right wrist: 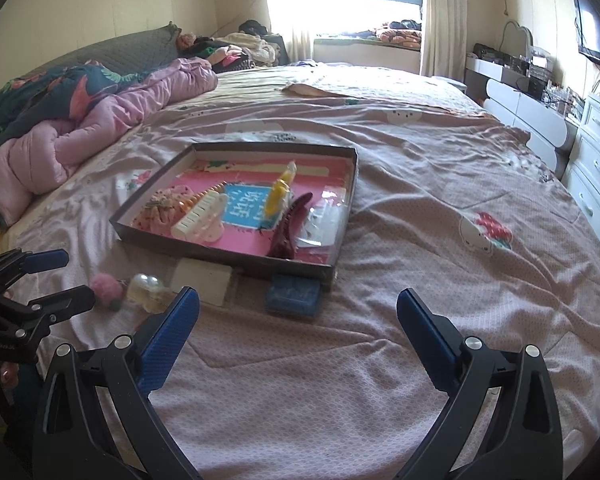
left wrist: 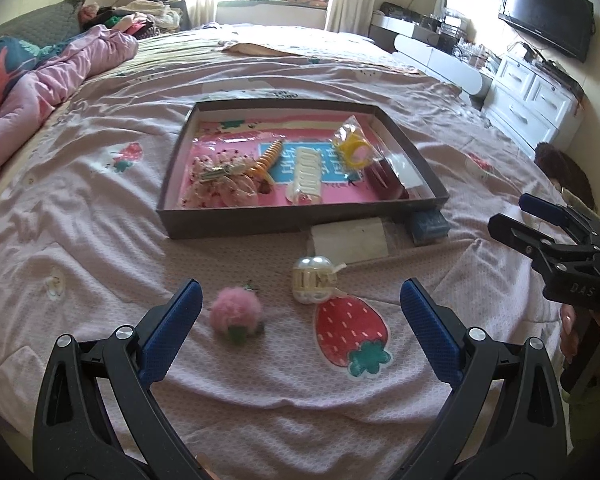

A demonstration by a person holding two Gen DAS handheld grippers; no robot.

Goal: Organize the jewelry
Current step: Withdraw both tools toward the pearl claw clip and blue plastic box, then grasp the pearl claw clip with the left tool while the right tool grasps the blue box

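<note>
Blue case [left wrist: 428, 226] half under tray [left wrist: 236, 224]

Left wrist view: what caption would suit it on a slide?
Open left gripper above a pink pompom and pearl clip lying before the tray.

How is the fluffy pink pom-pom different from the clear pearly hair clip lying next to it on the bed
The pink pom-pom is soft, fuzzy and opaque with a green bit at its base; the pearly clip is hard, translucent and toothed. The pom-pom lies nearer the left gripper, the clip closer to the tray. Both rest on the bedspread, outside the tray.
</note>
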